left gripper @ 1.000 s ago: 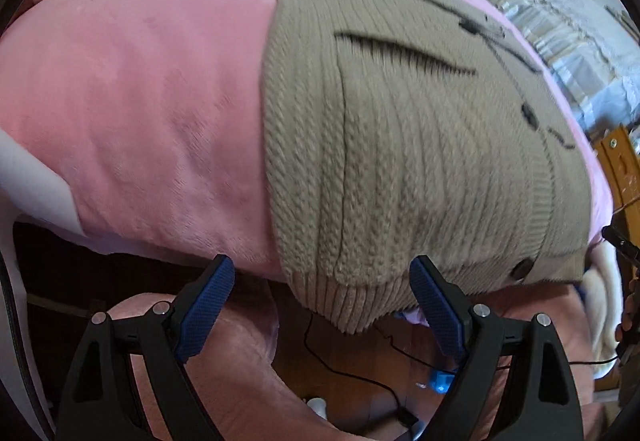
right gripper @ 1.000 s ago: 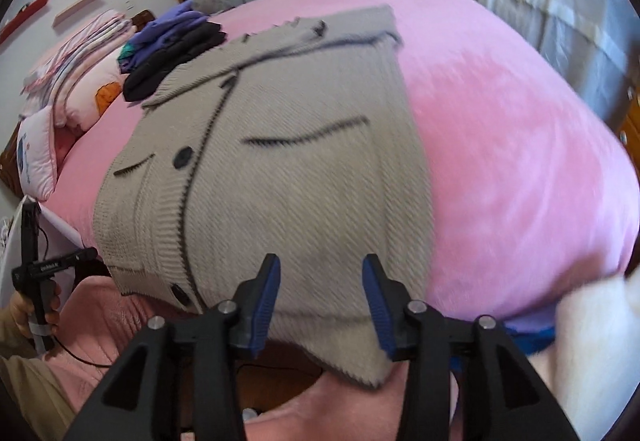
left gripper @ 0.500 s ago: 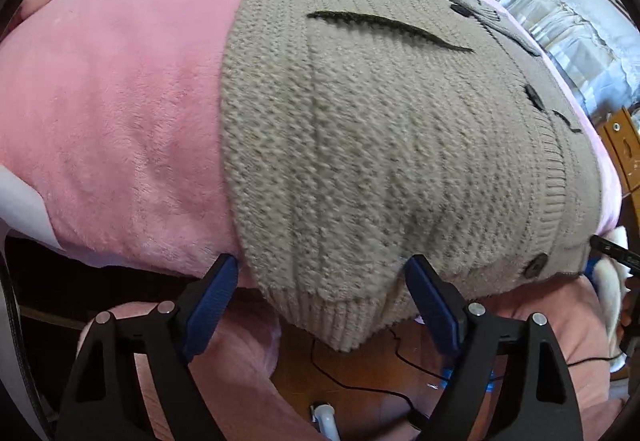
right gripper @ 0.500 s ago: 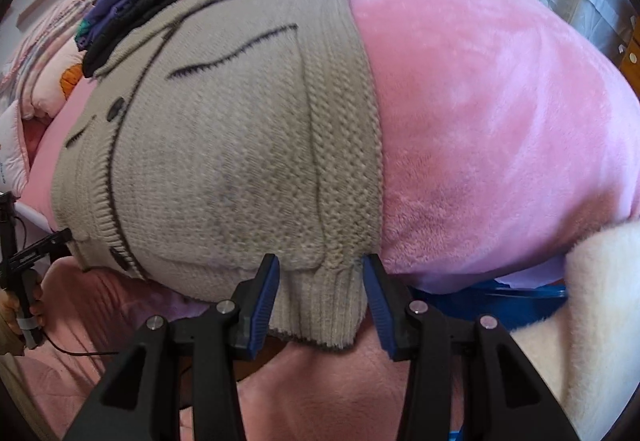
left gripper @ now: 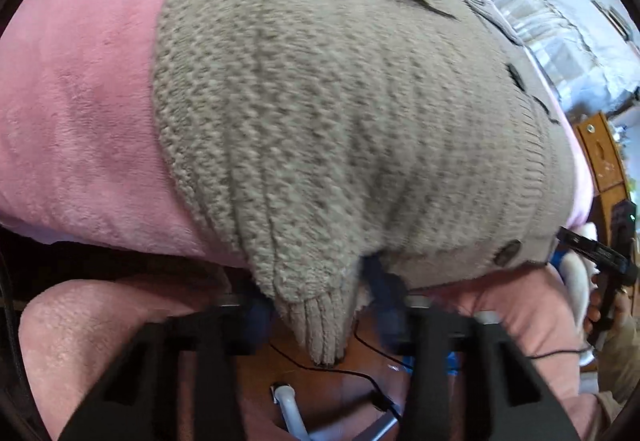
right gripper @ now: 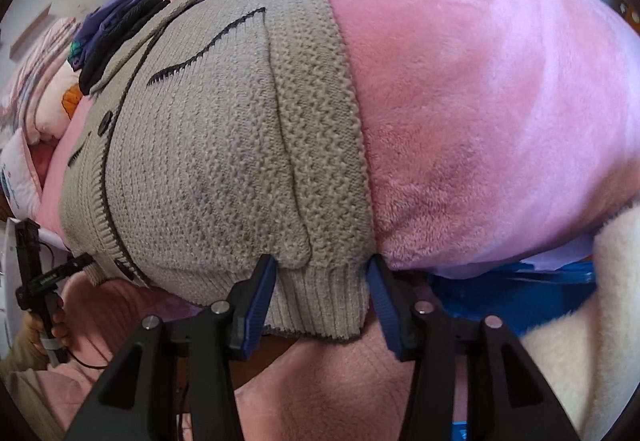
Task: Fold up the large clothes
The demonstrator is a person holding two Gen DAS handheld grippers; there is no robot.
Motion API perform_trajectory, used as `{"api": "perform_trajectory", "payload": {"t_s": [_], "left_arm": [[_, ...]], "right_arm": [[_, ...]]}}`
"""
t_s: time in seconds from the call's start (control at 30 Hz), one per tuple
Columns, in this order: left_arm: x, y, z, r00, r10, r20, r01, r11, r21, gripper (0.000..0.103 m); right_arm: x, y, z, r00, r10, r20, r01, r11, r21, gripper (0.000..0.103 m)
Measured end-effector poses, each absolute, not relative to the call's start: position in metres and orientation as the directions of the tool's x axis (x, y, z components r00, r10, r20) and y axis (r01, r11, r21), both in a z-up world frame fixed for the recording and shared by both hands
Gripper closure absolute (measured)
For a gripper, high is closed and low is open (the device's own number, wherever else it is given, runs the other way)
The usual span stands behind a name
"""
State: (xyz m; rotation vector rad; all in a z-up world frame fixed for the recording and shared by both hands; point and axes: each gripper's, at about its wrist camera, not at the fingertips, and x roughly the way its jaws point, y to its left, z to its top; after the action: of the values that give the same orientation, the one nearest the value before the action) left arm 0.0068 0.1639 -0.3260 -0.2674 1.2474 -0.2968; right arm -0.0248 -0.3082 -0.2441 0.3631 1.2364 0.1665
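Observation:
A beige knit cardigan [left gripper: 340,113] with dark buttons and dark pocket slits lies flat on a pink fleece-covered bed [left gripper: 80,101], its ribbed hem hanging over the near edge. My left gripper [left gripper: 316,313], blurred, is closing on one hem corner, and the knit bunches into a narrow cone between its blue pads. In the right wrist view the cardigan [right gripper: 208,169] spreads up the bed [right gripper: 480,101]. The right gripper [right gripper: 322,293] straddles the other hem corner. Its jaws are closing and the ribbed band lies flat and unpuckered between the blue pads.
A pile of dark and purple clothes [right gripper: 116,29] and patterned pillows [right gripper: 36,89] sit at the far end of the bed. Below the edge are pink-clad knees [left gripper: 100,321], wooden floor with a black cable [left gripper: 320,365], a blue object [right gripper: 512,289] and cream fleece [right gripper: 580,321]. A wooden cabinet [left gripper: 600,157] stands at the right.
Both grippers came down and in toward the hem. The left jaws went from wide apart to pinching the hem corner, which bunched up. The right jaws narrowed slightly around their corner.

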Motion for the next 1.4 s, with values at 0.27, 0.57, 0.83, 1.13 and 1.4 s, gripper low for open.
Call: {"api": "perform_trajectory", "payload": {"t_s": [0.27,0.57,0.83,1.13,1.4], "left_arm": [[0.001,0.162,-0.293,0.301,-0.387,-0.872,0.042,0.918,-0.393,0.09],[0.011,0.175,-0.202,0.432,-0.483,-0.761,0.072,0.86,-0.505,0.09],[0.074,0.18,-0.137,0.535,-0.509,-0.674,0.078,0.824,-0.561,0.09],[0.182,0.164,-0.108,0.552,-0.481,-0.681,0.044,0.833,-0.552,0.09],[0.283,0.157,-0.168,0.45,-0.42,-0.788,-0.077,0.861,-0.502,0.087]], "right_arm": [[-0.044,-0.306,-0.209,0.354,0.35,-0.867,-0.034,0.932,0.362,0.099],[-0.041,-0.304,-0.108,0.538,0.45,-0.713,-0.166,0.886,0.434,0.099],[0.024,-0.304,-0.045,0.676,0.491,-0.549,-0.203,0.841,0.502,0.099],[0.125,-0.319,-0.027,0.765,0.395,-0.509,-0.089,0.847,0.525,0.099],[0.205,-0.329,-0.082,0.721,0.306,-0.622,0.087,0.85,0.519,0.099]]}}
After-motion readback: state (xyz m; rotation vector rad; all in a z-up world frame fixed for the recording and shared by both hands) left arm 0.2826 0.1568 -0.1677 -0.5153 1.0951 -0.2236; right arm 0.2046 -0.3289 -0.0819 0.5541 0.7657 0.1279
